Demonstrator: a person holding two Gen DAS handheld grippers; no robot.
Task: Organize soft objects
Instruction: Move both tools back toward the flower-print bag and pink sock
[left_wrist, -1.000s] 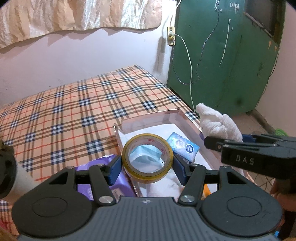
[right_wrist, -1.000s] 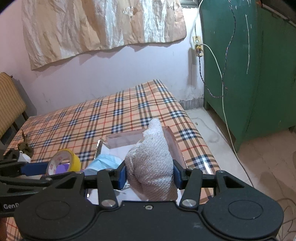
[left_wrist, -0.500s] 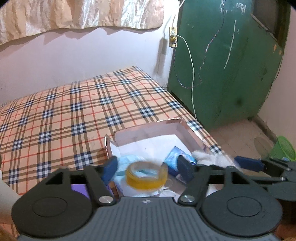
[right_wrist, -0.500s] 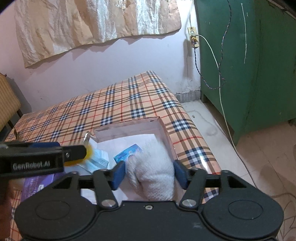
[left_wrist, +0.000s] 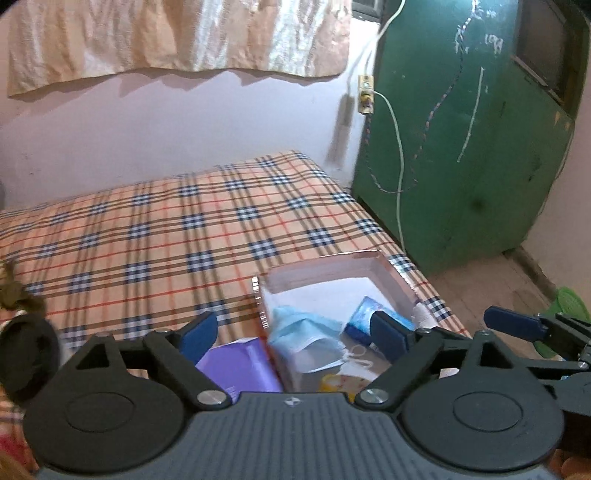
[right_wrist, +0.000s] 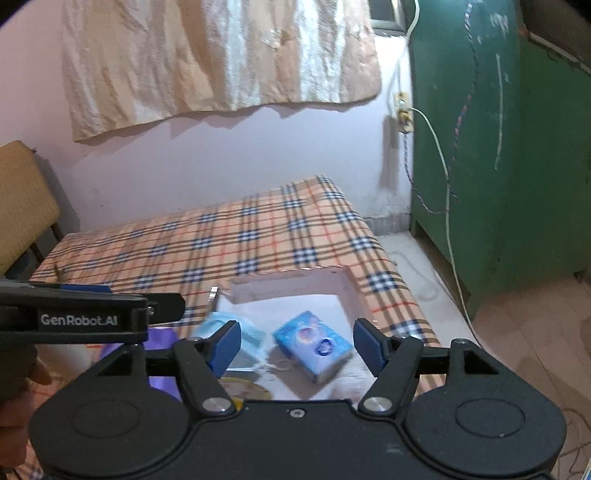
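A clear box (left_wrist: 397, 280) (right_wrist: 345, 284) sits at the near right corner of the plaid bed. In it lie a blue face mask (left_wrist: 306, 338) (right_wrist: 247, 338), a blue tissue pack (left_wrist: 365, 314) (right_wrist: 314, 343), a yellow tape roll (left_wrist: 334, 382) (right_wrist: 240, 387) and a white towel (left_wrist: 421, 314) (right_wrist: 351, 380), the last two mostly hidden by the gripper bodies. My left gripper (left_wrist: 293, 334) is open and empty above the box. My right gripper (right_wrist: 297, 343) is open and empty above the box.
A purple pack (left_wrist: 240, 369) (right_wrist: 160, 338) lies just left of the box. A green cabinet (left_wrist: 461, 147) stands to the right with a white cable hanging down it. A wooden chair (right_wrist: 22, 206) stands at the far left. A green basket (left_wrist: 570, 302) is on the floor.
Both grippers opened. The tape roll dropped from the left one and the white towel from the right one into the box, and both grippers rose and pulled back.
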